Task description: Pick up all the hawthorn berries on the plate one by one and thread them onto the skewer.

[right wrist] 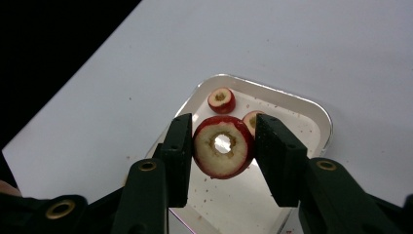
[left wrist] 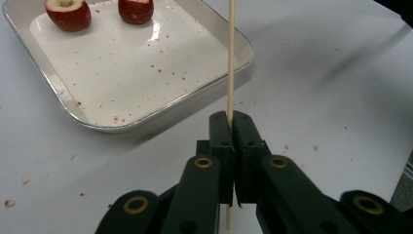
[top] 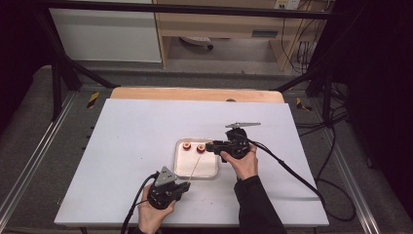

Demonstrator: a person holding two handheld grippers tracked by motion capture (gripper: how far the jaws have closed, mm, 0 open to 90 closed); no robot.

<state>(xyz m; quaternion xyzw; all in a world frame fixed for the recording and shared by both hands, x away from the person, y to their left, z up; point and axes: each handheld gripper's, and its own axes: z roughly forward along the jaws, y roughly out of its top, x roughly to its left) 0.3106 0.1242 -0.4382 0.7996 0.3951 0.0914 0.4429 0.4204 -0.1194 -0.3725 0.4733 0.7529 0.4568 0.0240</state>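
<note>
My left gripper (left wrist: 231, 118) is shut on a thin wooden skewer (left wrist: 231, 53) that sticks straight out past the jaws, over the corner of a white metal tray (left wrist: 122, 68). From above, this gripper (top: 185, 185) sits just in front of the tray (top: 187, 166), and the skewer (top: 195, 167) slants across it. My right gripper (right wrist: 224, 123) is shut on a cored red fruit ring (right wrist: 210, 158) and holds it above the tray (right wrist: 319, 114). Two more cored red fruit pieces (left wrist: 68, 13) (left wrist: 136, 9) lie at the tray's far end. The right gripper (top: 208, 146) reaches in from the tray's right side.
The tray rests on a white table board (top: 126, 146) with red crumbs scattered on it and in the tray. A cable (top: 292, 170) trails from the right gripper across the board's right part. Beyond the far edge are a black frame and a wooden shelf (top: 219, 24).
</note>
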